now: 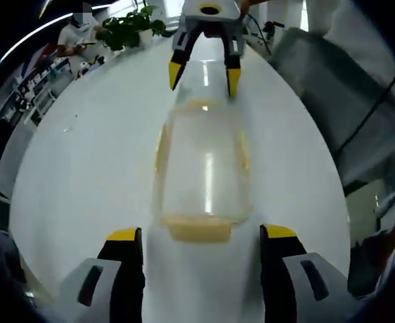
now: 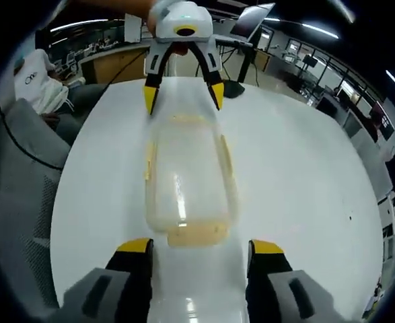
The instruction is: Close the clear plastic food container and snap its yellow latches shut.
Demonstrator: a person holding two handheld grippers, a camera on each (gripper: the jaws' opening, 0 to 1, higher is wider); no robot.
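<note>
A clear plastic food container with its lid on lies lengthwise on the white table. Yellow latches run along its sides, and one yellow latch sits at the near end. My left gripper stands open just short of that end, its yellow-tipped jaws wide apart. The right gripper faces it from the far end, open too. In the right gripper view the same container lies ahead of my right gripper, with a yellow latch nearest and the left gripper beyond.
A grey mesh office chair stands by the table's right edge, and a potted plant at the far end. A person in white sits beside the table. Desks and monitors lie behind.
</note>
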